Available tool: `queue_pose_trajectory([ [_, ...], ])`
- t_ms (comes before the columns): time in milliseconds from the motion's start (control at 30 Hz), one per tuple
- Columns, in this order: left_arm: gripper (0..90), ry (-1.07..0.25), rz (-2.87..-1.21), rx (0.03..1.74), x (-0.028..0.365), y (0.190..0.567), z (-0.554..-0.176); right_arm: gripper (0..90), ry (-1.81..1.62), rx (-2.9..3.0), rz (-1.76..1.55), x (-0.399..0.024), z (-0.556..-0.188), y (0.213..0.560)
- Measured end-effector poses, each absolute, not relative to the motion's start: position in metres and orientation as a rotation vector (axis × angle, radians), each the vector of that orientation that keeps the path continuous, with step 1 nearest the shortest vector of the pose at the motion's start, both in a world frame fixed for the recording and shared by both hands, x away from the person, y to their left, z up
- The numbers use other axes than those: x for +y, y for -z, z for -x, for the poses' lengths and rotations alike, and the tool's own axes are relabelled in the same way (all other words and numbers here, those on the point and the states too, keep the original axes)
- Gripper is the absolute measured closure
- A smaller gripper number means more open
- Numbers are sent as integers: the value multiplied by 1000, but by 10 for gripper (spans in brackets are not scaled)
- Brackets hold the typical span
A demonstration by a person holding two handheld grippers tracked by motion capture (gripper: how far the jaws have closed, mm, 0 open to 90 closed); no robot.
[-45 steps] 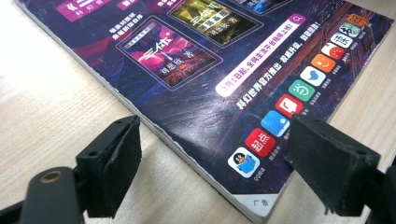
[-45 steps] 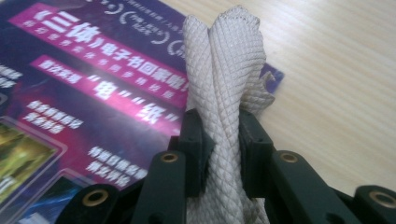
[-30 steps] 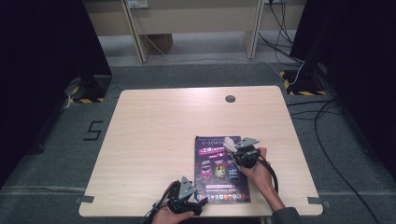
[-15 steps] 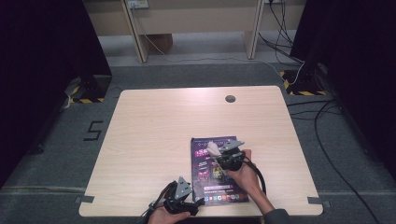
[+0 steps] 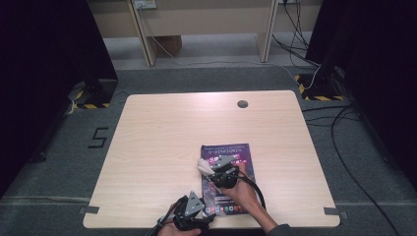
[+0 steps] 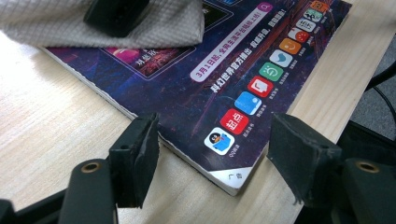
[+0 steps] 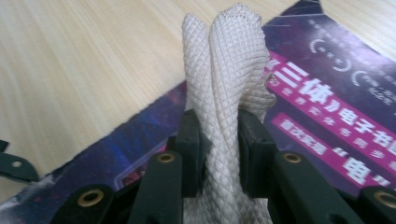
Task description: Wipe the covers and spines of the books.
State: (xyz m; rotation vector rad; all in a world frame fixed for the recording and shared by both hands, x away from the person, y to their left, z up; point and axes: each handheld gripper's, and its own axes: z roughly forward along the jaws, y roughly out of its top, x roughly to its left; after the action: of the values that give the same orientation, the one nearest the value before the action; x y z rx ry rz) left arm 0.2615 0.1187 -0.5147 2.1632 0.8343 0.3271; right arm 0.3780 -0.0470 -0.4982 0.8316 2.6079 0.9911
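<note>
- My right gripper [image 7: 218, 140] is pinching a folded white cloth [image 7: 224, 79]. The waffle-weave fabric is bunched tight between the two pads and stands up past the fingertips, with the magazine [image 7: 322, 107] lying flat just beyond and beneath it.
- My left gripper [image 6: 212, 149] has its jaws spread, and they have just been closing in. The near corner of the magazine [image 6: 233, 177] sits between the two pads, but neither pad touches it.
- From above, the right gripper [image 5: 216, 169] sits over the left half of the magazine [image 5: 243, 152], near its left edge, while the left gripper [image 5: 193, 209] waits at the table [image 5: 162, 132] edge by the magazine's near-left corner.
- I read this as wiping the cover with the cloth while the left side gets ready to steady the magazine.
- Main risk: with nothing pinning it, the glossy magazine may slide across the wood when the cloth drags on it. It already lies close to the near table edge, so a pull toward me could carry it over.
- Second risk: if the left pads close on that corner at an angle, they may catch only the top pages and curl or crease them.
- Third risk: the cloth is held only by its bunched middle. Pressing hard while dragging could work it out of the pinch, leaving bare pads scraping the cover.
- The left gripper view also shows the cloth [image 6: 93, 23] close ahead, so the two grippers could bump if the wipe runs my way.
</note>
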Motion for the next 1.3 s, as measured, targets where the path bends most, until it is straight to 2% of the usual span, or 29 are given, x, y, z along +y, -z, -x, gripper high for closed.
queue_pose_trajectory([
  [833, 343, -309, -2157, 837, 119, 516, -268, 724, -1027, 2635, -824, -48, -372, 499],
  [1300, 344, -306, -2154, 847, 118, 516, -268, 723, -924, 2451, -1108, -136, -390, 495],
])
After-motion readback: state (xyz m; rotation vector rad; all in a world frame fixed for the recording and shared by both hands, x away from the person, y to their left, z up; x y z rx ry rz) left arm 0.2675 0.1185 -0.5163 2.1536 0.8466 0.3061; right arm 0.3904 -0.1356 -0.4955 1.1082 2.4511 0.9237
